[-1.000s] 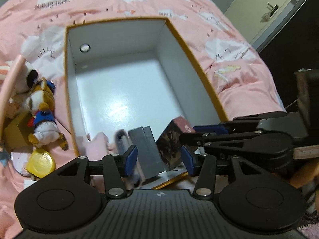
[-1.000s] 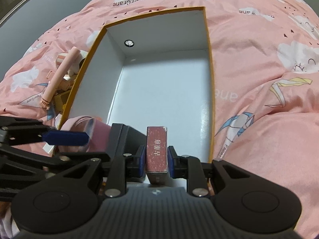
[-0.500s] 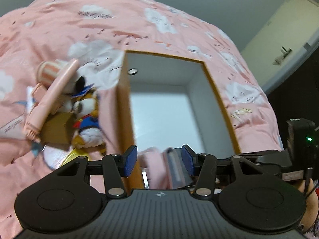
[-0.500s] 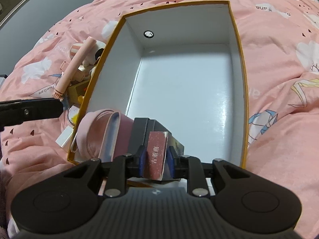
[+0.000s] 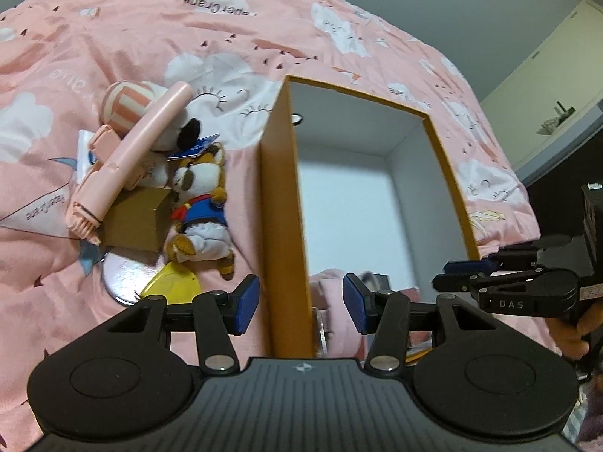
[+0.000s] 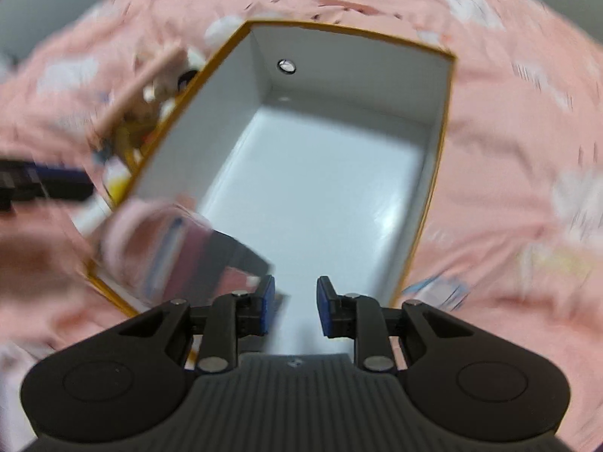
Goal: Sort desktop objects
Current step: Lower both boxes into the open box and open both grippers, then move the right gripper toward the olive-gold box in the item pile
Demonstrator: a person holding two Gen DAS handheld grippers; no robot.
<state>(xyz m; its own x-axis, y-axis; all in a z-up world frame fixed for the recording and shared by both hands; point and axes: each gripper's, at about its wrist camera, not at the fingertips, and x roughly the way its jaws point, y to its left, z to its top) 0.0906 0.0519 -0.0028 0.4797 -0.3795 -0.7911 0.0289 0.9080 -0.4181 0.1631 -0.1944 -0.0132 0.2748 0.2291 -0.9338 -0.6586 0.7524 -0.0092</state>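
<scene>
An orange box with a white inside [image 5: 282, 188] lies on a pink bedspread. In its near corner lie a pink pouch [image 6: 139, 233], a dark grey box [image 6: 233, 260] and a small red box [image 6: 237, 286], all blurred. My right gripper [image 6: 295, 309] hangs over the near end of the orange box [image 6: 433, 207], open, with only white floor showing between its pads. My left gripper [image 5: 301, 307] is open above the orange left wall, which runs between its pads in the view. Left of that wall lie a plush raccoon [image 5: 199, 203] and a pink comb-like tool [image 5: 128, 162].
Also in the pile outside the box are a brown carton [image 5: 132, 218], a striped ball [image 5: 124, 107], a yellow disc [image 5: 171, 288] and a silver disc [image 5: 120, 275]. The other gripper [image 5: 463, 275] and a hand show at the right edge. A door stands at the far right.
The right gripper has let go of the small red box, which now lies beside the grey box, and its view has rolled. The left gripper has shifted left, from over the box to over its left wall.
</scene>
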